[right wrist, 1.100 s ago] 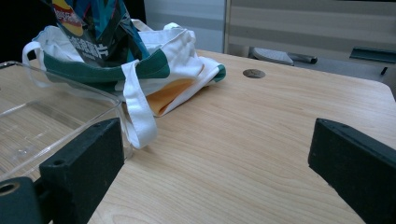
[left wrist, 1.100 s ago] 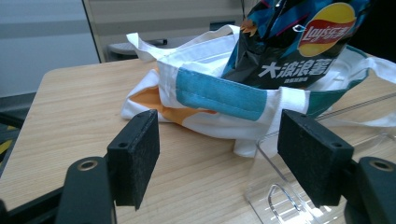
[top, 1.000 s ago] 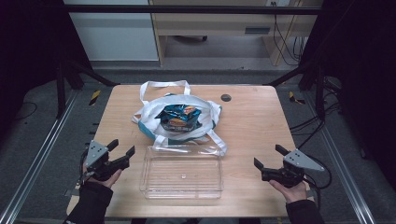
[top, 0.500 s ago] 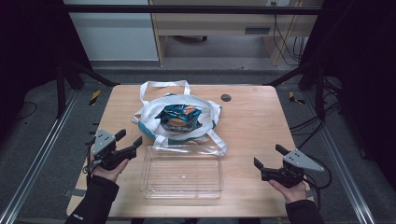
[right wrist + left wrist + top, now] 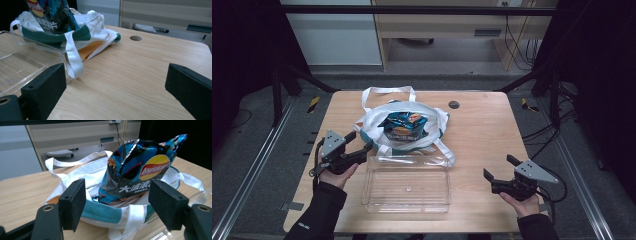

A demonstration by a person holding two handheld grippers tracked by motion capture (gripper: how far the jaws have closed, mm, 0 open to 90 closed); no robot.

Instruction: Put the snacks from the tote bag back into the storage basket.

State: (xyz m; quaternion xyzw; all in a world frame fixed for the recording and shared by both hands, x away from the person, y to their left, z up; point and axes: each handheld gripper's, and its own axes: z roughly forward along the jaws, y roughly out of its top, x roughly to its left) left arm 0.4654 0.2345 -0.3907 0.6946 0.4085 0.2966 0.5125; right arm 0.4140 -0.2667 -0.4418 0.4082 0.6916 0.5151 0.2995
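High view: wooden table point(image 5: 482, 135) mid-frame; white tote point(image 5: 377, 122) with teal trim sits at its upper centre, handles splayed toward the top and lower right; blue chip bag point(image 5: 403, 125) stands in the tote's mouth, top poking out; clear tray point(image 5: 407, 182), nothing in it, lies just below the tote, tote strap draped over its upper right corner; small dark disc point(image 5: 454, 104) on the tabletop right of the tote.

Left gripper point(image 5: 361, 145) at left of frame, jaws apart, tips just beside the tote's lower left edge and the tray's upper left corner, gripping nothing; left gripper view looks straight at the chip bag point(image 5: 140, 170) between the spread jaws, tote point(image 5: 95, 180) below it.

Right gripper point(image 5: 498, 172) at lower right, well apart from tote, jaws apart over bare wood right of the tray; right gripper view has tray point(image 5: 30, 62) at left, tote point(image 5: 92, 27) upper left, disc point(image 5: 135, 38) upper centre, nothing between the jaws.
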